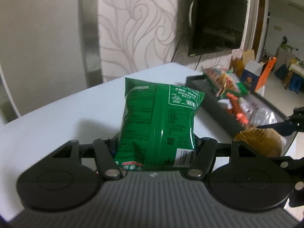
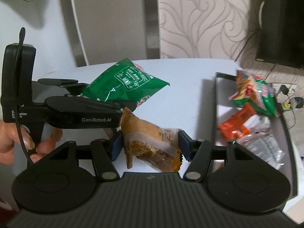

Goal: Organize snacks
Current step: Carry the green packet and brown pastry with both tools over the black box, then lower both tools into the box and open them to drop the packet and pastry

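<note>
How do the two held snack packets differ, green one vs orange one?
Colour: the green packet is solid dark green with white print; the orange packet is tan-orange with a clear window showing brown pieces.
Holder: green sits in the left gripper, orange in the right gripper.
Size: green looks larger and puffier.
Shared: both are sealed and held above the white table.

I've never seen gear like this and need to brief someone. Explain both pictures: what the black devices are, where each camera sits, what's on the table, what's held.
No robot here: a person holds two handheld grippers, each with a camera looking along its fingers. In the left wrist view, the left gripper clamps a green snack bag. In the right wrist view, the right gripper clamps an orange-brown snack packet; the person's hand holds the left gripper beside it. On the white table sits a dark tray holding a green and red snack bag, an orange packet and a clear packet.
</note>
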Tool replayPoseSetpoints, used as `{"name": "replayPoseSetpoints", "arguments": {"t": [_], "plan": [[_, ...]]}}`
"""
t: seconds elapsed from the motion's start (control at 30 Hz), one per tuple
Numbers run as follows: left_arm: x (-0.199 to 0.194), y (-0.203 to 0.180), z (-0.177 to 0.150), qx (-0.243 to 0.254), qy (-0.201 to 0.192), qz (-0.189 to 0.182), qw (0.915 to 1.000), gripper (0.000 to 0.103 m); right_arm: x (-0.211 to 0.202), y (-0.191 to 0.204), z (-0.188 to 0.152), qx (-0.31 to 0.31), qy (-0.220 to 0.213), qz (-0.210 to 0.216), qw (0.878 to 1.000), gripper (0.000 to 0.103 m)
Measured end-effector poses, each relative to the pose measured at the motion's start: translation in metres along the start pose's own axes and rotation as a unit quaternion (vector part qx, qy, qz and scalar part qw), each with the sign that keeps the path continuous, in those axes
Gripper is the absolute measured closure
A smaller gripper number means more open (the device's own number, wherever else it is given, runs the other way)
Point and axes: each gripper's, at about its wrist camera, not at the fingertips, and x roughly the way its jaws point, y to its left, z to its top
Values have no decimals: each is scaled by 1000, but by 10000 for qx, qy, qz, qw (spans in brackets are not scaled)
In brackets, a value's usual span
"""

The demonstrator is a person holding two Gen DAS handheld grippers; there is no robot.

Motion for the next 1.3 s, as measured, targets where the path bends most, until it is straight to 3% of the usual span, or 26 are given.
{"name": "replayPoseSetpoints", "arguments": {"t": [0.33,0.7,1.0,1.3], "plan": [[35,-61,39,202,-261,-453,9984,35,-20,-57,3,210,-113,-553,9982,37],[83,-116,54,519,-178,-696,9961,35,-17,-113,-7,375,64,-1118,9930,37],[118,-122,54,416,92,-720,9965,35,-2,-135,-11,393,219,-1088,9930,37],[128,-135,54,684,169,-862,9938,34,13,-140,-13,376,369,-1012,9935,36]]}}
